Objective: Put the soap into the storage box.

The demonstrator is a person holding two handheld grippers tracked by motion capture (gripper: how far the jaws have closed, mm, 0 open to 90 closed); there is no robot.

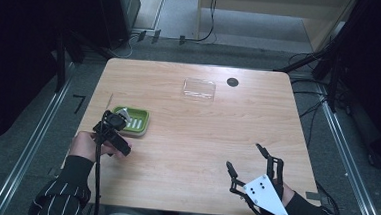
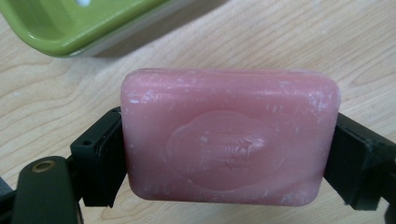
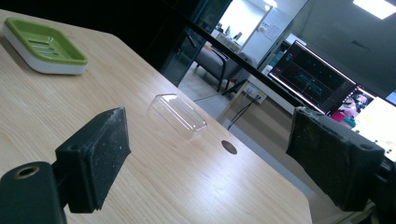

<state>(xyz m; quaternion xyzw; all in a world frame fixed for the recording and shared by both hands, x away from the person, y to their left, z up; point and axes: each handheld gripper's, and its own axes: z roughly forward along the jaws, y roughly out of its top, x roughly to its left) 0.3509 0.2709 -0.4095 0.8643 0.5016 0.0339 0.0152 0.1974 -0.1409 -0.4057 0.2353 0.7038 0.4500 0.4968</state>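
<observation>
Left hand-held gripper (image 2: 224, 154) clamps pink soap (image 2: 229, 135), embossed stamp unreadable; right hand-held gripper (image 3: 224, 158) spread apart.

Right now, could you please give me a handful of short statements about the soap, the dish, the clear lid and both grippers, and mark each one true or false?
1. The left gripper is clamped on the pink rectangular soap bar. True.
2. The pink soap bar lies inside the green plastic soap dish. False: it is held between the jaws, outside the dish.
3. The right gripper is open and holds nothing. True.
4. The clear plastic lid sits on top of the green dish. False: it lies apart, farther across the wooden table.
5. A small dark round hole sits near the clear lid. True.
</observation>
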